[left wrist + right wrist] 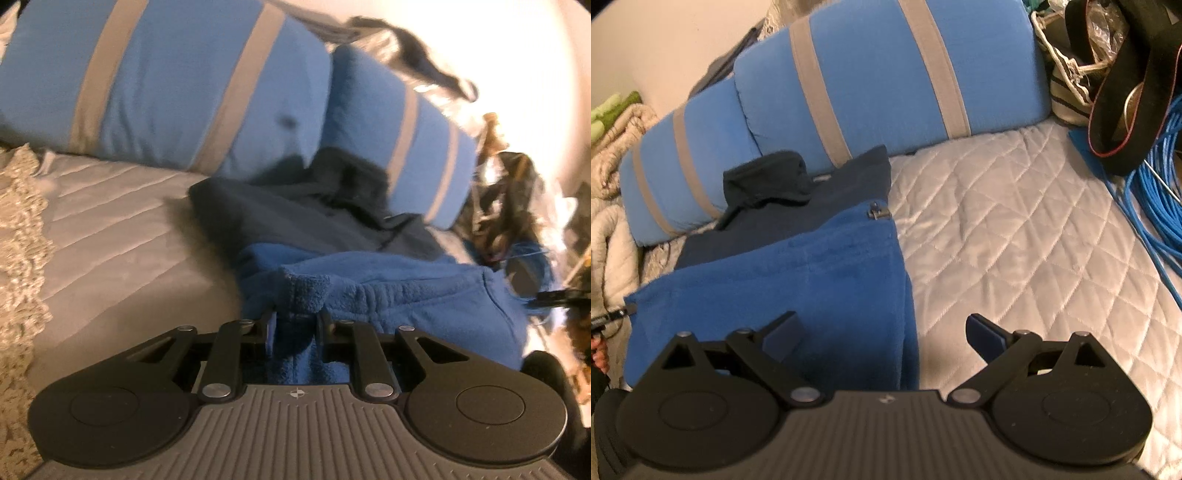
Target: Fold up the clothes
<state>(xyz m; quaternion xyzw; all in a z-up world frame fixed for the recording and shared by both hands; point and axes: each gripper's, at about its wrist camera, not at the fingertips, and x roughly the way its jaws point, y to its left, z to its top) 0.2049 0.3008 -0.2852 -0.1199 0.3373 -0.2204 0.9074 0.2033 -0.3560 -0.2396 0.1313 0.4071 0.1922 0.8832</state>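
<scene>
A bright blue fleece garment (406, 295) lies on the quilted bed, partly over a dark navy garment (295, 214) that reaches back to the pillows. My left gripper (295, 325) is shut on a bunched edge of the blue fleece. In the right wrist view the blue fleece (812, 266) is spread flat, with a small metal zipper pull (877, 213) at its far corner and the navy garment (831, 195) behind it. My right gripper (884, 328) stands open over the fleece's right edge, with nothing between its fingers.
Two blue pillows with grey stripes (879, 74) line the back of the bed. Grey quilted bedspread (1015, 221) stretches to the right. A coil of blue cable (1156, 184) and a black bag (1126, 92) sit at the right edge. Lace trim (18, 240) lies left.
</scene>
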